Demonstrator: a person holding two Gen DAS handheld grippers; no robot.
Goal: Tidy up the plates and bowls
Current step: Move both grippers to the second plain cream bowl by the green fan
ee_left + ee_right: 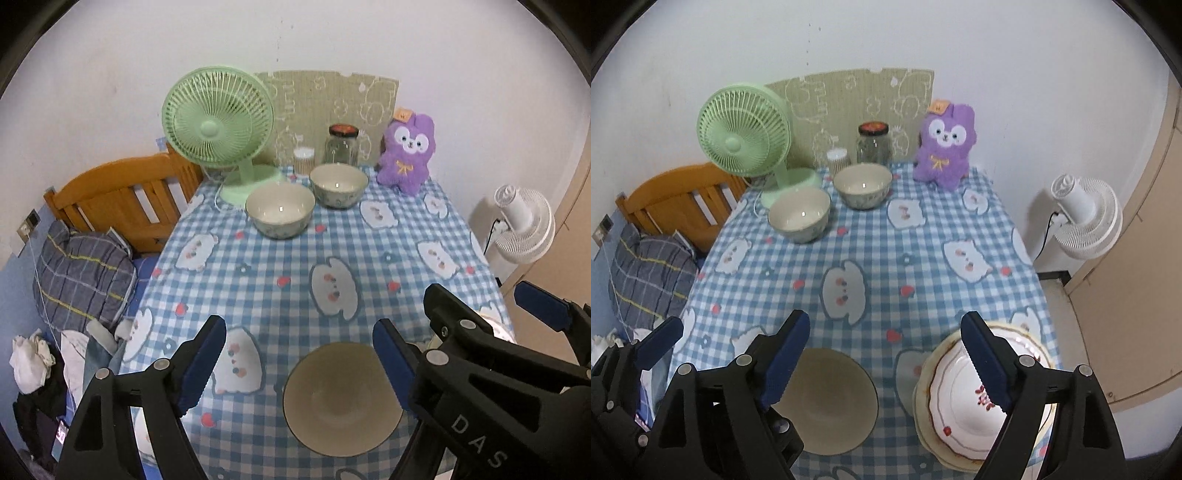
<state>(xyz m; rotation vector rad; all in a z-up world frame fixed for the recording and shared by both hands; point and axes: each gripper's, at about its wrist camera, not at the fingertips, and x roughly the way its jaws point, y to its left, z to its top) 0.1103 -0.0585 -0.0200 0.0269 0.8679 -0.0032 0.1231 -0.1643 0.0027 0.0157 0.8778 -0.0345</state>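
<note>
- The plates (964,402), stacked at the table's (923,251) near right edge, could be knocked off by the right gripper (882,365), held apart and empty above them.
- The near bowl (341,398) could be tipped by the equally spread left gripper (299,365).
- Two far bowls (280,215) by the fan (218,129) risk chipping if nested carelessly.

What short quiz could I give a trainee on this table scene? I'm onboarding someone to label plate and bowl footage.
1. How many bowls are on the table?
2. True or false: the left tool is shut on the near bowl.
3. The plates lie: A) beside the green fan B) stacked at the near right corner C) inside a bowl.

Key: 1) three: the near one, the far left bowl, the far right bowl. 2) false, it is open. 3) B.
</note>
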